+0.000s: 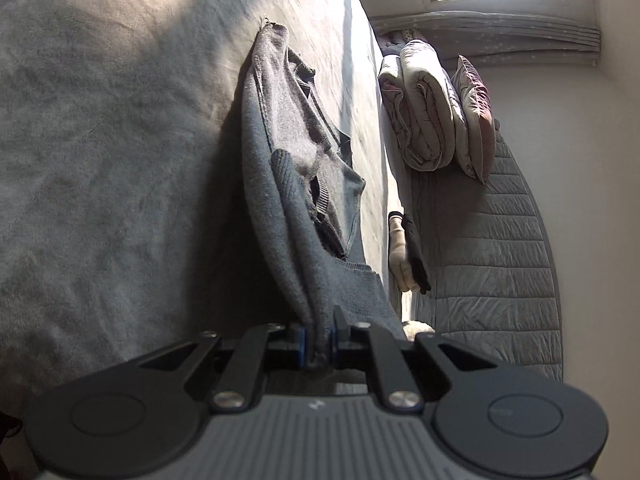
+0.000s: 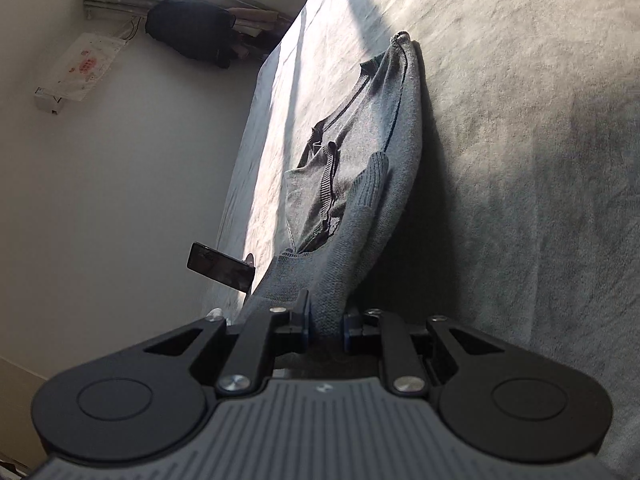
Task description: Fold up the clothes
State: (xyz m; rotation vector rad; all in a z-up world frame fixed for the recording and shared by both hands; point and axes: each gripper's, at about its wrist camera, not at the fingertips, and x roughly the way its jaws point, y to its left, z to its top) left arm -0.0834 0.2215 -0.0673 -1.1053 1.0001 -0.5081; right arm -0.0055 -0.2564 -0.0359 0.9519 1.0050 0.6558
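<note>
- Grey bedspread (image 1: 100, 128) (image 2: 520, 140), fuzzy and wide, filling most of both views; lit by sun in broad patches, shadowed near the sweater.
- Quilted grey mat (image 1: 500, 260) beyond the bedspread's far edge in the left wrist view, running along a pale wall.
- Grey knit sweater (image 1: 288, 152) (image 2: 360, 168) lying on the bedspread, stretched long from its far tip toward both grippers, near end lifted off the bedspread; folded lengthwise, with a dark-trimmed neckline and a ribbed cuff lying on top near the middle.
- Rolled pale quilt (image 1: 424, 112) and a pinkish pillow (image 1: 476, 120) stacked at the far end of the mat, beyond the bedspread edge.
- Dark garment (image 2: 192, 32) bunched below the window, off the bedspread's far corner in the right wrist view.
- Left gripper (image 1: 319, 344) clamped tight on the sweater's near hem, blue pads pressing a thin bunch of knit.
- Right gripper (image 2: 326, 322) clamped on the sweater's near end, a thicker fold of knit filling the gap between its pads.
- Dark phone (image 2: 221, 266) propped just off the bedspread's edge, beside the sweater's near end.
- Pale and black socks or gloves (image 1: 406, 256), hard to tell which, at the bedspread's edge next to the mat.
</note>
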